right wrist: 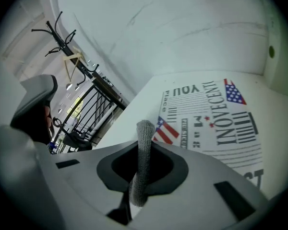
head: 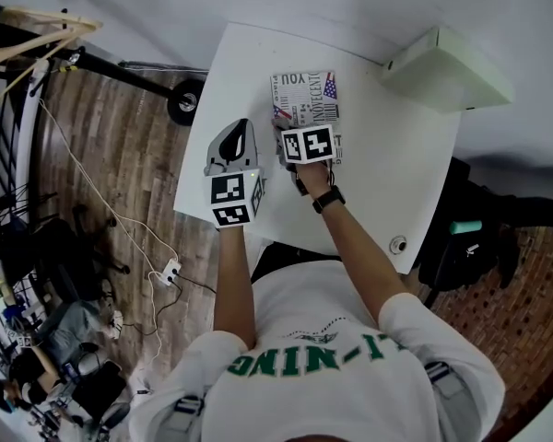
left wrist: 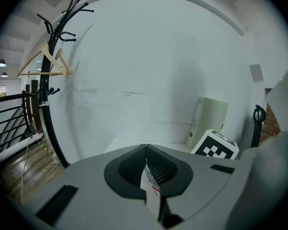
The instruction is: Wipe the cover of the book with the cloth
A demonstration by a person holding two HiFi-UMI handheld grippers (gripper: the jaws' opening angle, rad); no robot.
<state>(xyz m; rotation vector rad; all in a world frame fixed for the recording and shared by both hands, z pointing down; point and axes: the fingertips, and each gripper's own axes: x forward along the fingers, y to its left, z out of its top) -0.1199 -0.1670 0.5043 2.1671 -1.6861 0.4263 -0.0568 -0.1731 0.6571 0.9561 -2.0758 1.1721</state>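
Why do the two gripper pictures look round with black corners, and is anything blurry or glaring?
Left gripper view: a wide-angle lens leaves black corners, and the coat rack bows into a curve. Right gripper view: the same bulge, but the book print and the cloth weave both read sharp. Head view: even, soft light with no glare.

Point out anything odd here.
The left gripper, beside the book, is shut on a thin slip printed red and blue like the cover's flag; its origin cannot be told. Otherwise nothing: the right gripper holds the cloth over the book.
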